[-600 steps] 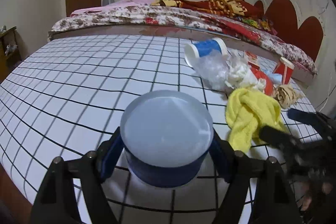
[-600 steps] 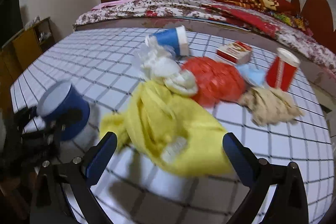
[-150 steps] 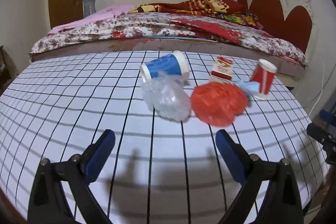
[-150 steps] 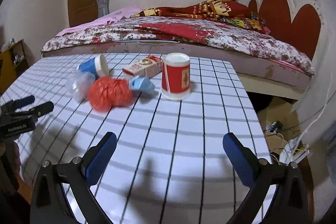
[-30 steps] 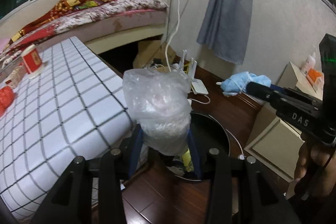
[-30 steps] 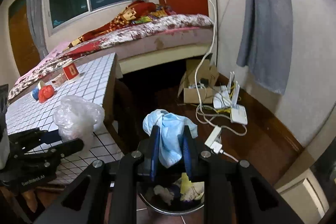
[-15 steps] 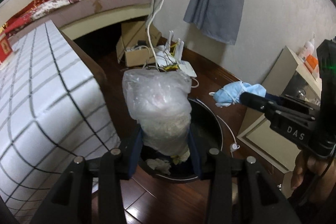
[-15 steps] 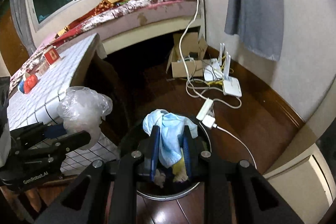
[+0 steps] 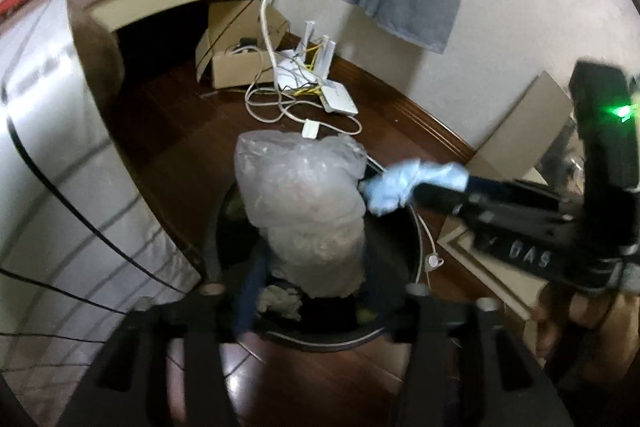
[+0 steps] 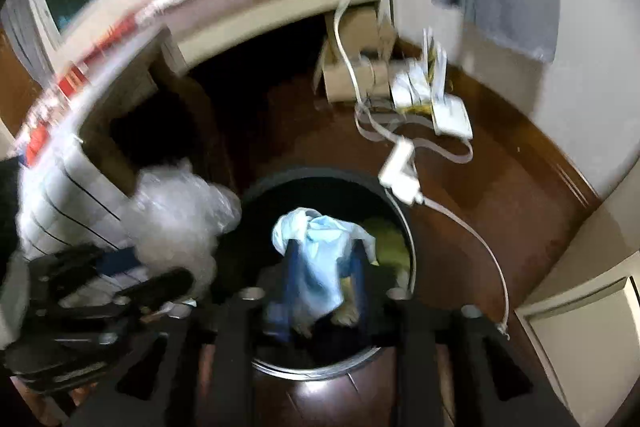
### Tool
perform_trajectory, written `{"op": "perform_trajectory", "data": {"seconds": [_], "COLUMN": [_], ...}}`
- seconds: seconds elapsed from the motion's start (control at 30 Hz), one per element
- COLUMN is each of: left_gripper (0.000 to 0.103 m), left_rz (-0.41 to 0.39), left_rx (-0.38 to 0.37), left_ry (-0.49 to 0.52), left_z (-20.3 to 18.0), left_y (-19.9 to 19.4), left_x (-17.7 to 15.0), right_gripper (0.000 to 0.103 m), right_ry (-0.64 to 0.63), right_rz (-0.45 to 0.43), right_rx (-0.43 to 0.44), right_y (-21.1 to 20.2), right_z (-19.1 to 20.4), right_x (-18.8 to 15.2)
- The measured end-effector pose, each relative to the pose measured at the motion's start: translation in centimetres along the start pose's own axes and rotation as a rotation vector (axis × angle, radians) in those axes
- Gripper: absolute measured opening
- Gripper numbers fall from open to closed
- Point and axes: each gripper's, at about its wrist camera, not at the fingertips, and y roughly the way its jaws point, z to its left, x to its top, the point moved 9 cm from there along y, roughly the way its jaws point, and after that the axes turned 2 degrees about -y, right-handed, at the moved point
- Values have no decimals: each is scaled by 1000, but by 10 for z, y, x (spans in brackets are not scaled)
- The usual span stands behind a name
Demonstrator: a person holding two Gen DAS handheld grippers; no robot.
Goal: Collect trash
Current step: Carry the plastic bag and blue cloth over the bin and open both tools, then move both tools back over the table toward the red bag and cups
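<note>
My left gripper [image 9: 308, 267] is shut on a crumpled clear plastic bag [image 9: 304, 211] and holds it over the round black trash bin [image 9: 320, 337] on the floor. My right gripper [image 10: 320, 267] is shut on a light blue face mask [image 10: 320, 247] and holds it over the same bin [image 10: 404, 227]. In the left wrist view the mask [image 9: 412, 183] touches the bag's right side. The bag also shows at the left of the right wrist view [image 10: 180, 215]. Yellow and pale trash lies inside the bin.
The table with the checked cloth [image 9: 48, 187] stands close on the left. A cardboard box [image 9: 240, 59], white routers [image 9: 320, 79] and loose cables [image 10: 460, 219] lie on the dark wood floor beyond the bin. A pale cabinet [image 10: 580, 327] stands at the right.
Both grippers have tipped downward and moved closer over the bin. The mask has come up against the plastic bag. Both grippers still hold their trash.
</note>
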Motion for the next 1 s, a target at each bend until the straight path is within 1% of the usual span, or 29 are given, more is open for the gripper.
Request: {"op": "perform_trajectory", "data": {"seconds": [0.03,0.1,0.13,0.17,0.23,0.4,0.57,0.87,1.0], "left_gripper": [80,82,86,90,90,90,90,90,90], "left_rz": [5,3,6,7,5,-12,-29,-65,-90], "left_rx": [20,27,32,45,61,97,114,166,177], "left_ry": [-18,-38,-44,-49,-47,-44,-40,-19,-15], "left_z": [4,9,10,11,12,16,21,24,26], "left_y": [4,5,5,6,6,0,-9,-38,-53], "left_x": [-2,-4,-5,-7,-8,-8,-8,-11,-9], "right_gripper": [79,79,82,91,102,102,102,102,102], "right_ry": [21,61,70,79,80,47,32,-20,-28], "right_rz": [9,37,40,41,40,40,41,6,-22], "right_rx": [-7,-33,-45,-55,-62,-92,-97,-121,-111], "right_y": [3,8,9,8,6,2,-2,-26,-42], "right_z": [-7,-21,-25,-30,-33,-30,-26,-13,-7], "right_x": [-2,-6,-6,-6,-5,-7,-10,-12,-10]}}
